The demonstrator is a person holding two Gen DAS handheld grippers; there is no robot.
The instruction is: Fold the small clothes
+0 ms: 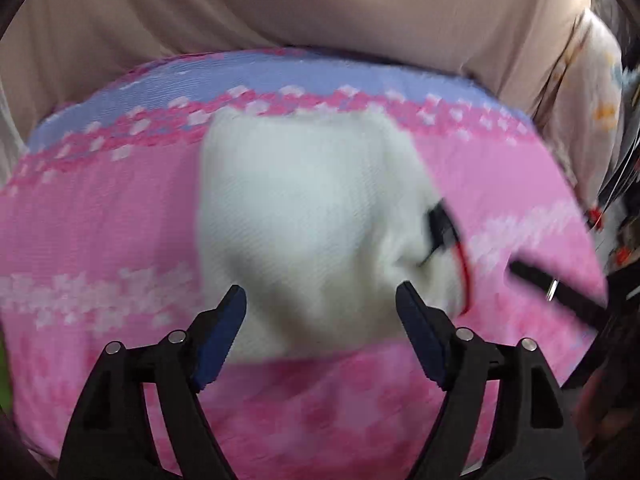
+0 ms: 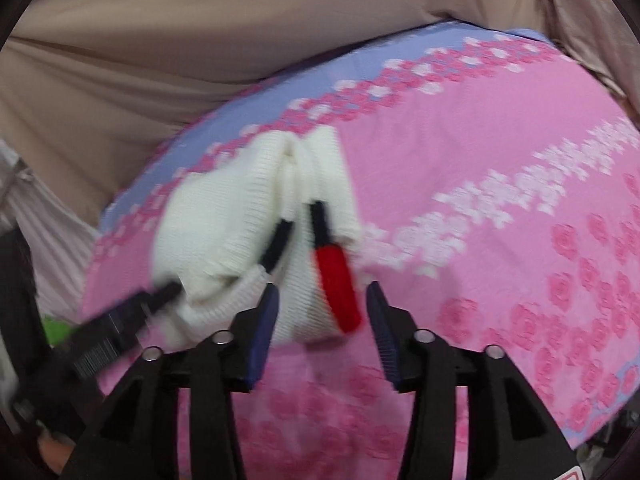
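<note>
A small white knit garment [image 1: 304, 220] lies bunched and folded on a pink flowered cloth [image 1: 100, 220]. Along its right edge run black and red trims. My left gripper [image 1: 322, 292] hangs open over the garment's near edge, its blue pads apart and touching nothing. In the right wrist view the same garment [image 2: 224, 216] shows a red trim [image 2: 336, 284] and a black trim [image 2: 276, 244]. My right gripper [image 2: 322, 290] is open just short of the red trim, which lies in line with the gap. A black finger [image 2: 160, 296] of the left gripper reaches the garment's left side.
The pink cloth [image 2: 480, 140] has a lilac border and covers a raised rounded surface. Beige sheeting [image 2: 120, 60] lies behind it. A pale patterned fabric [image 1: 592, 100] is at the far right, a striped white cloth [image 2: 48, 232] and something green [image 2: 56, 328] at the left.
</note>
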